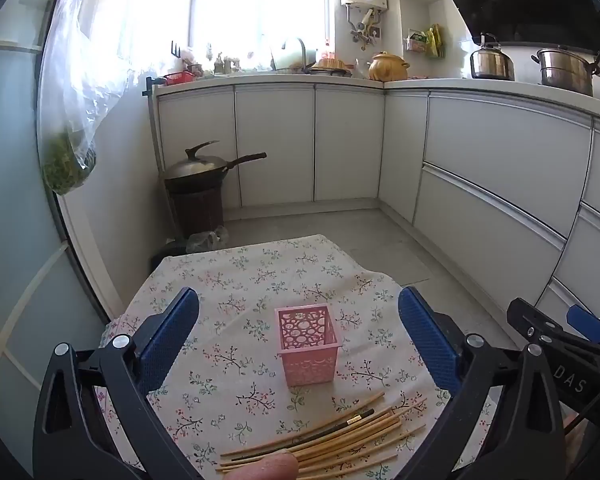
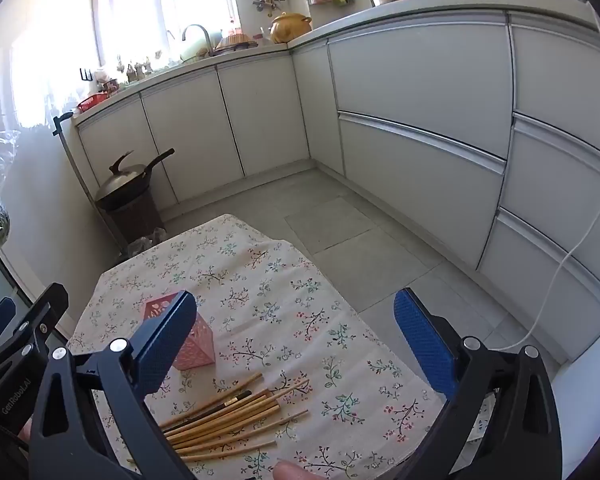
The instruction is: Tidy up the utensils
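A pink perforated square holder [image 1: 309, 344] stands upright on the floral tablecloth [image 1: 236, 280], empty as far as I can see. Several wooden chopsticks [image 1: 331, 436], one of them dark with a gold band, lie in a loose pile just in front of it. My left gripper [image 1: 300, 332] hovers above the near edge of the table, jaws wide apart with the holder framed between them and nothing touched. My right gripper [image 2: 296, 336] is also open and empty, above the cloth to the right of the holder [image 2: 198, 344]; the chopsticks [image 2: 228, 420] lie below it. A fingertip [image 1: 268, 468] shows at the bottom edge.
White kitchen cabinets [image 1: 479, 168] run along the back and right. A lidded wok [image 1: 204, 168] sits on a dark basket at the left wall, with a plastic bag of greens [image 1: 68, 152] hanging above. Grey tile floor [image 2: 359, 240] lies beyond the table. A white cable [image 2: 571, 248] hangs at right.
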Action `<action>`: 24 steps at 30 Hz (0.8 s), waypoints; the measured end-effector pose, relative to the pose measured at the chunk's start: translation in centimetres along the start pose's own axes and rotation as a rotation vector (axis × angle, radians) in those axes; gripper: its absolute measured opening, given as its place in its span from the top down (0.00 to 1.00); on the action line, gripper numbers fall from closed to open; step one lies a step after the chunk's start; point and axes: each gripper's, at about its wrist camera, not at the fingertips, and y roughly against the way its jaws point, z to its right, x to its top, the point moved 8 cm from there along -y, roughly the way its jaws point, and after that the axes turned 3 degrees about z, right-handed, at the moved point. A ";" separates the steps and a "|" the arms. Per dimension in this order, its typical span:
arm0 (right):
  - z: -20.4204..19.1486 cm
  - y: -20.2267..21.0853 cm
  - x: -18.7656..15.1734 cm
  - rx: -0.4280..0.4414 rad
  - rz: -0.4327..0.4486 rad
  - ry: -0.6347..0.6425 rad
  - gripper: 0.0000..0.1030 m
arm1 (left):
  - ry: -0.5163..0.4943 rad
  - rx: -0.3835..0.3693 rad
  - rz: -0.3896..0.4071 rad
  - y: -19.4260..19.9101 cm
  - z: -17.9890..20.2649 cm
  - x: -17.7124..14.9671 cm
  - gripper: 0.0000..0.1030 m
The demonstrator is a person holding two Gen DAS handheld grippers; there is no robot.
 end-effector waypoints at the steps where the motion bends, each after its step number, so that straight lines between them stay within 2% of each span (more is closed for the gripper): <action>1: 0.0 0.0 0.0 -0.003 0.000 0.002 0.06 | 0.001 -0.001 0.004 0.0 0.0 0.0 0.07; 24: -0.1 -0.3 -0.5 -0.006 -0.012 0.002 0.06 | 0.021 0.003 -0.022 -0.6 -0.3 -0.4 0.07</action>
